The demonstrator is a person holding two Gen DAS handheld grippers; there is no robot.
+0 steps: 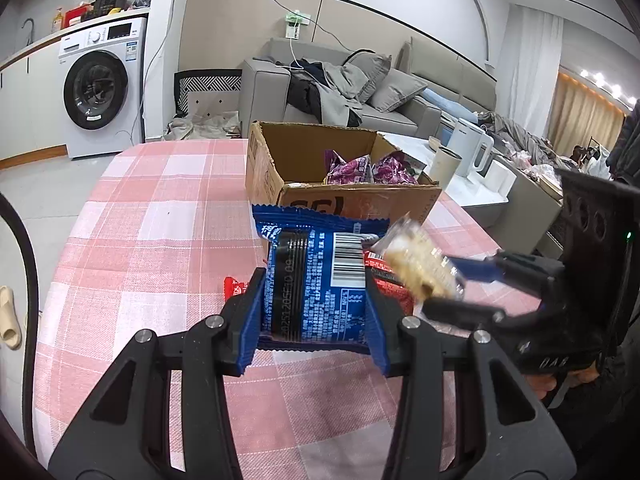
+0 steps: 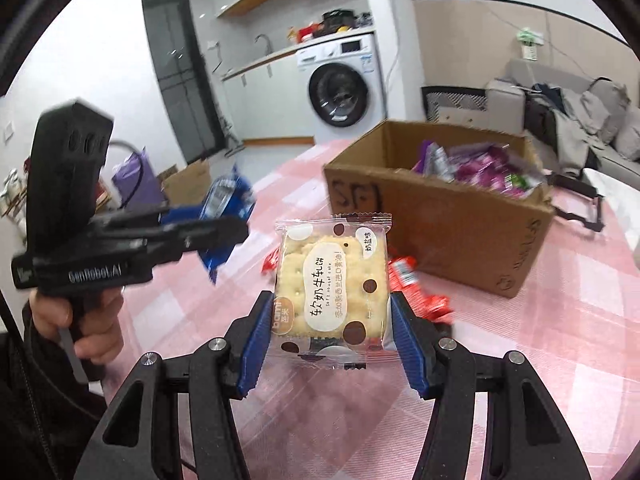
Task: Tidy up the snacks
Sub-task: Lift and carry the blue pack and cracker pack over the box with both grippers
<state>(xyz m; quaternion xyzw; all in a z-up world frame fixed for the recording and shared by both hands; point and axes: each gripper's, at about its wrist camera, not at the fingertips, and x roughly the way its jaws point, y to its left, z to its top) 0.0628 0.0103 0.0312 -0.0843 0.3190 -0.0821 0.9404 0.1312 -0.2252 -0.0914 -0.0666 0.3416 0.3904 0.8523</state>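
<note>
The left gripper (image 1: 316,312) is clamped on a blue snack packet (image 1: 320,280), held upright between the blue pads with its barcode side to the camera. The right gripper (image 2: 328,320) is pinched on a clear-wrapped cracker packet (image 2: 334,280), gripped at both edges and likewise carried above the table (image 1: 160,208). Both packets are clear of the checked cloth — neither is touching it.

Just beyond the grippers, a few red wrappers (image 2: 404,276) are left lying on the table, in front of the box. Further out, an open cardboard box (image 2: 440,232) is set on the table, its flaps up and its near wall marked in pen. Inside it, purple snack bags (image 1: 364,170) are heaped toward one side, with one green wrapper among them; part of the floor looks bare in the left wrist view, though how much room remains cannot be told.

The step in hand is judged to be the carry: two snacks have been picked and are to be brought to the box. The next move calls for each packet to be lifted over the near wall and released inside — one gripper at a time, probably, so that they are not crowded at the opening.
</note>
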